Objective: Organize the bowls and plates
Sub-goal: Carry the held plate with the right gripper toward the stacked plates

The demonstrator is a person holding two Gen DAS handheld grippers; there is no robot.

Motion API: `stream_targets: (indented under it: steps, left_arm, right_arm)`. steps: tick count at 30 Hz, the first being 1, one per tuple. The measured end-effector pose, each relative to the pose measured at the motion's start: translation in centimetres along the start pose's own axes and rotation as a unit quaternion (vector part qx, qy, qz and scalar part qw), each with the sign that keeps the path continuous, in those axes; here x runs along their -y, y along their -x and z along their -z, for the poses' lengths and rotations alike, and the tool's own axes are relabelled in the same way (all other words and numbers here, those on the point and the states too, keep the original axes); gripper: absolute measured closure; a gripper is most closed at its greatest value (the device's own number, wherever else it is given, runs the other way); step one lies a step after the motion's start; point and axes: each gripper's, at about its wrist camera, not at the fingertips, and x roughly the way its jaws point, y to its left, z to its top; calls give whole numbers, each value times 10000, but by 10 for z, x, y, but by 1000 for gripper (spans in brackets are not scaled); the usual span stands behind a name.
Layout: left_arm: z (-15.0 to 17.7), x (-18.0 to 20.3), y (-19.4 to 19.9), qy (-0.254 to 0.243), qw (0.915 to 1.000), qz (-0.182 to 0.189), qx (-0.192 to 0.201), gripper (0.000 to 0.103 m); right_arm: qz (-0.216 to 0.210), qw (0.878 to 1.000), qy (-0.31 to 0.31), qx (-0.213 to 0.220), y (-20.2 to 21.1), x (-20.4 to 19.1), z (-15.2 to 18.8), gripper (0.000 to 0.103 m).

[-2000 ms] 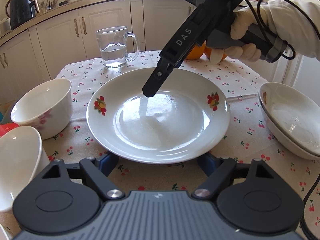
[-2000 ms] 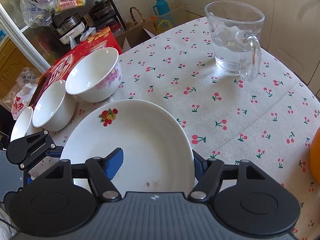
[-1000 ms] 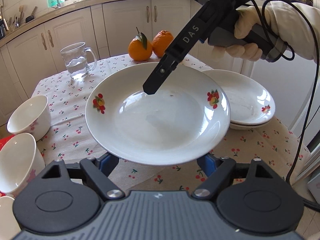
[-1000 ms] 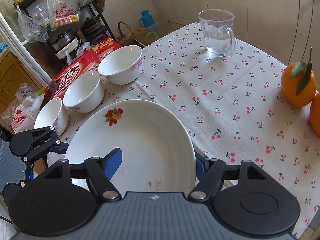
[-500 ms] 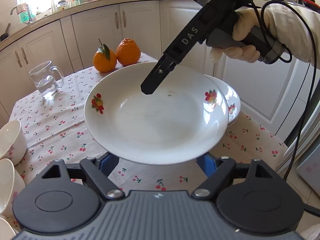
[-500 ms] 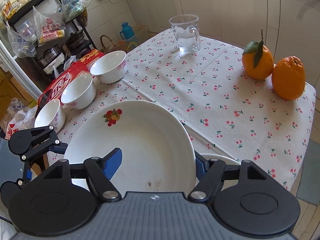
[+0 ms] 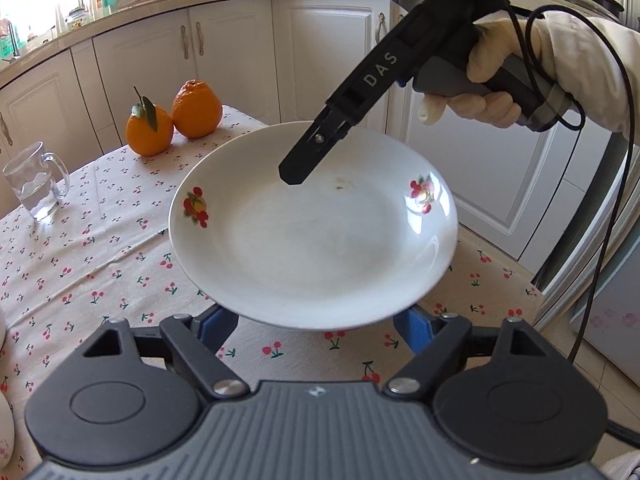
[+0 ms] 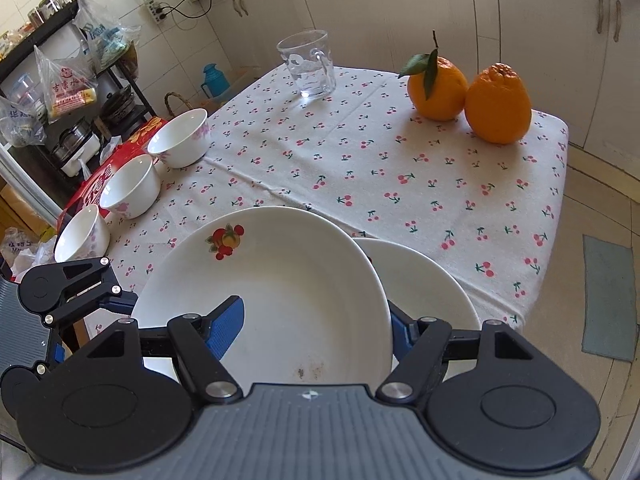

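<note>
Starting far left of the right tongs, a dark rack hung with plastic bags stands against a tiled wall, with a red box below it at the counter's edge. Three white bowls sit in a row ahead and left of these tongs on the counter, which wears a pale cloth printed with cherries.

The left tongs point down toward the counter's corner. Their blue pads are spread apart and reach under the near rim of the plate; they clamp nothing that shows.

The plate hangs above the counter, between the two pairs of tongs. Its hollow faces up and it is close to level. It is round, so it has no long axis; the fruit motifs on its rim sit left and right as the left tongs see them.

The right tongs are clenched on the plate's rim, one finger lying over the inner face. A gloved right hand holds them.

Just right of and below the held plate, a second plate rests on the counter's near corner, partly covered by the first.

Far ahead stands a glass mug of water. Ahead and right, two oranges touch each other.

White cabinets line the walls behind. Right of the counter lie a tiled floor and a grey-green mat.
</note>
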Motion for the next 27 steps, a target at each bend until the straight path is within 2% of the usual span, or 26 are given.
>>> stream_targets:
  steps: [17, 27]
  left_arm:
    - [-9, -16, -10, -94, 9998, 142, -44, 19]
    - [-14, -21, -20, -152, 9996, 221, -58, 19]
  right_arm:
    - [-5, 9993, -359, 124, -1, 30, 15, 23]
    - [114, 9987, -491, 55, -3, 40, 22, 22]
